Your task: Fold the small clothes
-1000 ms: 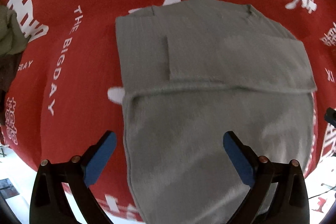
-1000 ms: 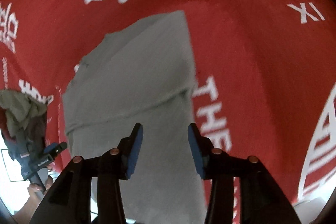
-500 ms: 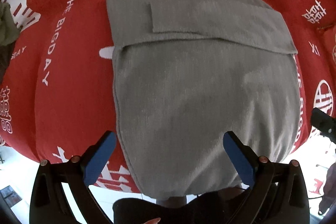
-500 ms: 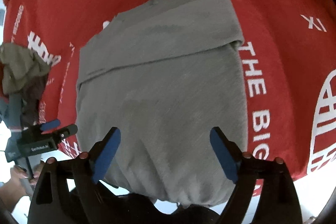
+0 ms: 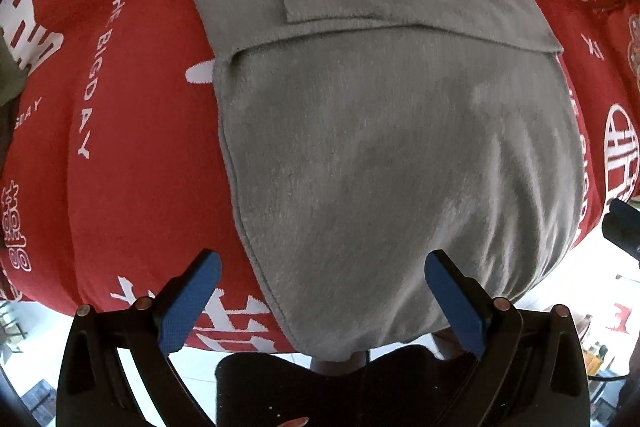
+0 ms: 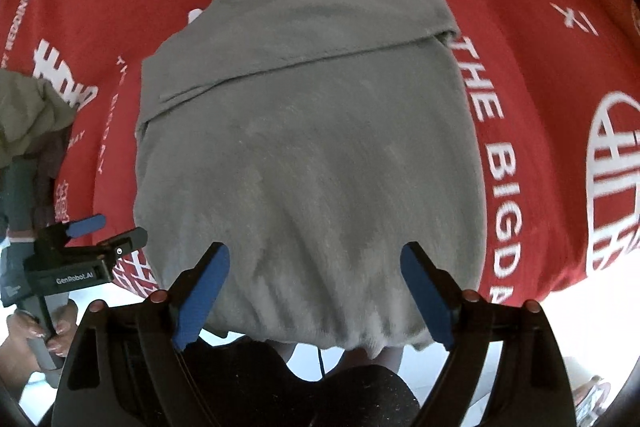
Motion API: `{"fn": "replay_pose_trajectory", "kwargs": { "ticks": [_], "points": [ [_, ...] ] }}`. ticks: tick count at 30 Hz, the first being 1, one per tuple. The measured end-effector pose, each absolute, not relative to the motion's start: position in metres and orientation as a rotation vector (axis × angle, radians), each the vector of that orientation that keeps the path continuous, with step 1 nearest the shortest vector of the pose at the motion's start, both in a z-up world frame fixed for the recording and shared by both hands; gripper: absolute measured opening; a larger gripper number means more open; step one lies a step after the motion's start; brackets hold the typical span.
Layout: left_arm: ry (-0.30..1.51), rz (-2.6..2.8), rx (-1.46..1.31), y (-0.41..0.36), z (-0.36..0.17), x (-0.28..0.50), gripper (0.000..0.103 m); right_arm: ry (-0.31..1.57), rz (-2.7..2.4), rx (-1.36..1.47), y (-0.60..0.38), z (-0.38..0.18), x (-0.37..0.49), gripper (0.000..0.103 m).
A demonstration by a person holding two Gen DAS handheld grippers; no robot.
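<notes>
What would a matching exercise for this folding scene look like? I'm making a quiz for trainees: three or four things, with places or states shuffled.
Things:
1. grey sweater
2. red printed blanket
3. left gripper
4. olive garment

States or places:
A. open, holding nothing
B. crumpled at the far left
C. spread under everything, white lettering
D. sleeves folded across its top, hem hanging over the near edge

Pairs: 1-D, 2-C, 3-A, 4-B
</notes>
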State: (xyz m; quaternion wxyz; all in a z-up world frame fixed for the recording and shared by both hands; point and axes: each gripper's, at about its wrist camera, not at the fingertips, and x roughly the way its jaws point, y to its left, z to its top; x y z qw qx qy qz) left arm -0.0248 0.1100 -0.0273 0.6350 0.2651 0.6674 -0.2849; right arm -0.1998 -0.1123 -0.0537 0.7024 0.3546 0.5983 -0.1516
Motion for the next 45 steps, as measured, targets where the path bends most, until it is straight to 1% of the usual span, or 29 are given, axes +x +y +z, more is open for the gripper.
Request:
{"fn": "replay_pose_trajectory", "kwargs": {
  "ticks": [10,18,25,27,29,32,35,40,45],
  "points": [
    [1.516,-0.556,0.58,0.116,-0.032,-0.046,0.102,1.374,-0.307,0.833,-0.126,-0.069,-0.223,0.089],
    [1.487,-0.427,0.583,0.11,-0.04,-0.089,0.102,1.372,-0.22,0.858,-0.157,-0.086,-0.265,0.089],
    [1.503,-0.429,0.512,0.098,-0.039,-0.123,0.102,1.386,-0.11,0.842,-0.169,-0.095,-0.3,0.089],
    [1.513,-0.449,0.474,0.104,-0.041,-0.125,0.102,1.398,-0.077,0.849,-0.167,-0.102,-0.308,0.089],
    [1.529,-0.494,0.409,0.118,-0.042,-0.126,0.102,1.412,-0.039,0.871,-0.163,-0.111,-0.314,0.084],
    [1.538,-0.543,0.363,0.144,-0.047,-0.128,0.102,1.422,0.033,0.959,-0.154,-0.13,-0.323,0.079],
    [1.55,-0.58,0.363,0.17,-0.061,-0.125,0.102,1.437,0.062,1.001,-0.142,-0.153,-0.335,0.079],
    [1.58,-0.647,0.392,0.198,-0.094,-0.123,0.102,1.47,0.025,0.984,-0.126,-0.189,-0.35,0.079],
    [1.577,-0.721,0.356,0.201,-0.106,-0.12,0.102,1.406,0.011,0.989,-0.125,-0.195,-0.351,0.079]
  ]
}}
